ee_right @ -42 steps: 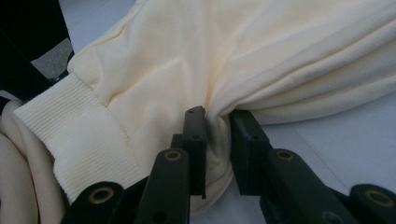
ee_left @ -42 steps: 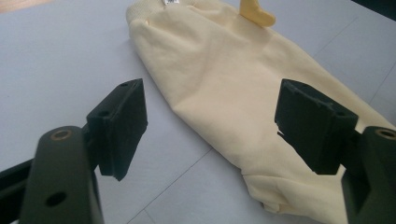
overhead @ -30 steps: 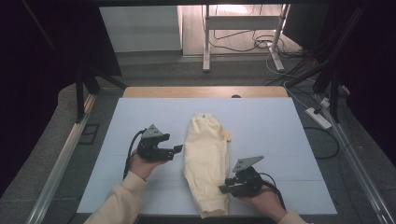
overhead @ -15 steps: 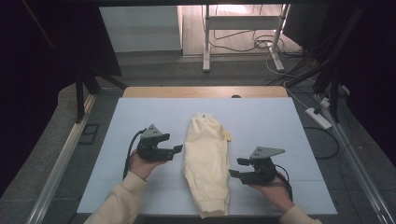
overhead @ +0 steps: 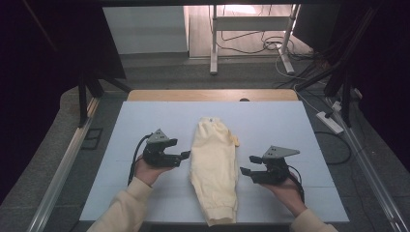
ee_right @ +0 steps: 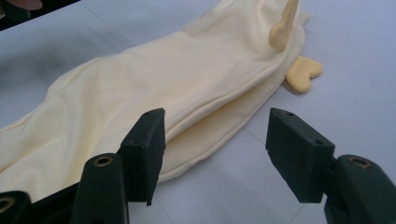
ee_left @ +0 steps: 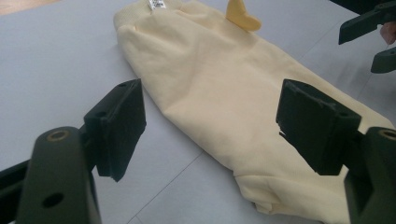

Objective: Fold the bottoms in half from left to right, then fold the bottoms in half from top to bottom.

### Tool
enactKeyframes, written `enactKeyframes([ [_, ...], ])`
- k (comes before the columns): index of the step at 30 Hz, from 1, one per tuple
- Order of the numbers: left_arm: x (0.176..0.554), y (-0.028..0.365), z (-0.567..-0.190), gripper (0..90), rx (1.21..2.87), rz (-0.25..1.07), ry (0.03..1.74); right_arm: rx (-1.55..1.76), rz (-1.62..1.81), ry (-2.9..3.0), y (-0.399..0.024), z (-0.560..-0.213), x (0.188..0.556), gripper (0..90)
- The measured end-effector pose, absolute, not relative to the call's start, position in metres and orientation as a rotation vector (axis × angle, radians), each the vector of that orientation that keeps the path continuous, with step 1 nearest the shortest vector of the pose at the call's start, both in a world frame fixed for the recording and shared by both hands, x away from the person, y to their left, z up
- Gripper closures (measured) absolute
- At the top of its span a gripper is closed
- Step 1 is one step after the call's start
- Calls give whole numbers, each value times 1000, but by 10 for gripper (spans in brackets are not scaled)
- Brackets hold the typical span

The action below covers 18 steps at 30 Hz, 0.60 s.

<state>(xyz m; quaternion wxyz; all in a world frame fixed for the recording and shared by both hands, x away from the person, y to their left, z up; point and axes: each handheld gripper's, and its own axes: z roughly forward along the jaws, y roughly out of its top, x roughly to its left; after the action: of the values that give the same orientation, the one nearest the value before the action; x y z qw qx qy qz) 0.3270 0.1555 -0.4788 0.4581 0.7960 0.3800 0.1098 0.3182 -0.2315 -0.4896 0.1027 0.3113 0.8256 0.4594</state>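
My left tongs (overhead: 185, 155) and right tongs (overhead: 245, 171) both stand spread and empty, flanking the folded pale-yellow trousers (overhead: 214, 164) lying lengthwise mid-bench (overhead: 270, 121). I judge this a pause between folds; next I'd need to nip an edge. How its layers stack is hard to make out.

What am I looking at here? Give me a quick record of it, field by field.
Setting: a pale table seen from above, a person's hands coming in from the near edge
Item: a folded pale yellow garment lying lengthwise mid-table, flat
Detail: white label at its far end; small yellow tab sticking out on one side
Left gripper: open, beside the garment's left edge, holding nothing
Right gripper: open, beside the garment's right edge, apart from it
Fingers: black, spread wide
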Motion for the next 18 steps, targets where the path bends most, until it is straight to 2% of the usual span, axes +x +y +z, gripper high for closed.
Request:
enactKeyframes([
  [18, 341, 145, -479, 233, 1993, 230, 925, 915, 1315, 2446, -226, -494, 324, 379],
])
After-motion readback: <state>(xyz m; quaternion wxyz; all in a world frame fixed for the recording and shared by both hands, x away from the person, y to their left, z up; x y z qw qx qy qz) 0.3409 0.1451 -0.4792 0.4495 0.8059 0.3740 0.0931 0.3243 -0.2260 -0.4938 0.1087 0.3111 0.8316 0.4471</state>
